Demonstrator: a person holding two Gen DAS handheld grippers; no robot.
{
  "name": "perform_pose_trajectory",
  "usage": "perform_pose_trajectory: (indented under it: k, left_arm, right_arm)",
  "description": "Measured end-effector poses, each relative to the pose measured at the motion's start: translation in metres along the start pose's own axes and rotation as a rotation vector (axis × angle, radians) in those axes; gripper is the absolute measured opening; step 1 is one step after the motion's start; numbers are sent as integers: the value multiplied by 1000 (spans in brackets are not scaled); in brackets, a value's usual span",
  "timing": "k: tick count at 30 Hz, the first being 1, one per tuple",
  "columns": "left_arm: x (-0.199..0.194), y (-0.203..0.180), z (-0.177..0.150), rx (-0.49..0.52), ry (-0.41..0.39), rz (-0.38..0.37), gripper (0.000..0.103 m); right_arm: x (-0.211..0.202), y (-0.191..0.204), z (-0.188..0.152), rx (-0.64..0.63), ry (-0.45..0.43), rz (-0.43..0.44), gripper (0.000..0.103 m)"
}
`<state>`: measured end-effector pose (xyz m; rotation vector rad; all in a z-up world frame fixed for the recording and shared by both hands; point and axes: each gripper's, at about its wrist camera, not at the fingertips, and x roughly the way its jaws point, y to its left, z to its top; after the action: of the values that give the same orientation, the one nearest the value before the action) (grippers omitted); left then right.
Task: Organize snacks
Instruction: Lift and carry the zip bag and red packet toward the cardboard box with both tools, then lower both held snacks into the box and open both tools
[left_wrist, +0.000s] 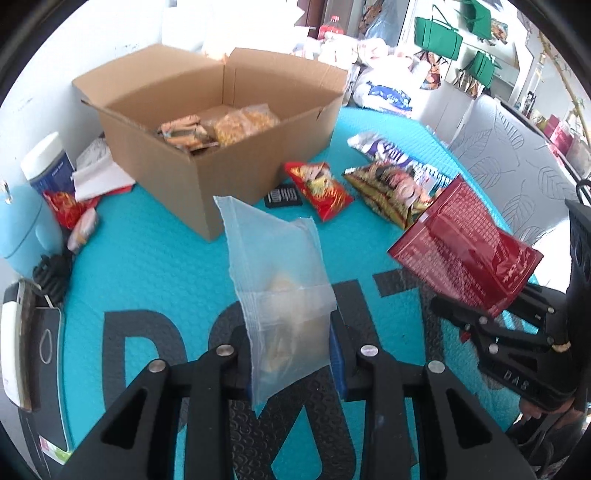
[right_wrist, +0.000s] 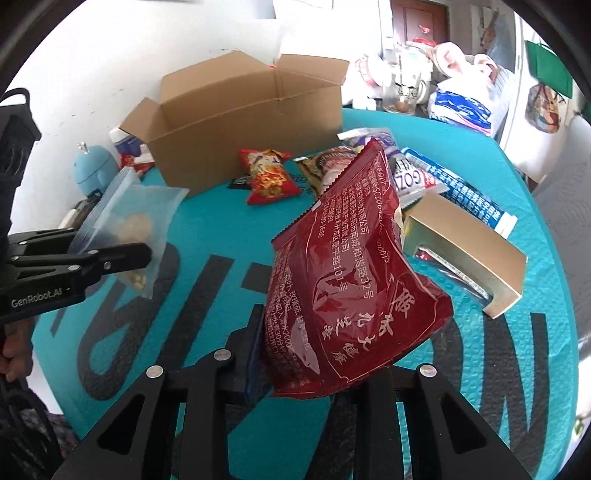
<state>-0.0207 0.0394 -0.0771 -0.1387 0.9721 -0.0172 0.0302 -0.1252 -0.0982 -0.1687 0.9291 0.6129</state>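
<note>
Translucent plastic fills the left wrist view: a zip bag (left_wrist: 284, 295) of pale snack pieces stands upright, clamped near its lower half by the left gripper (left_wrist: 295, 354), above the teal mat (left_wrist: 147, 266). It looks light, limp and slippery, so a pinch on the flat film beside the contents seems safest. Ahead sits the open cardboard box (left_wrist: 207, 147) with packets already inside; its far corners are out of sight.

From the right wrist, the right gripper (right_wrist: 317, 373) is closed on the bottom edge of a dark red foil pouch (right_wrist: 343, 280), held aloft. It seems crinkly and soft, its contents likely crushable. The pouch hides much of the loose packets behind it, and the box interior cannot be seen from here.
</note>
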Motion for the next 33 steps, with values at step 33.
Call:
perform_pose_trajectory:
  k: [33]
  left_arm:
    - [-88,16,146,50,-441,79,29]
  right_arm:
    - [-50,56,152,-218,-270,62,26]
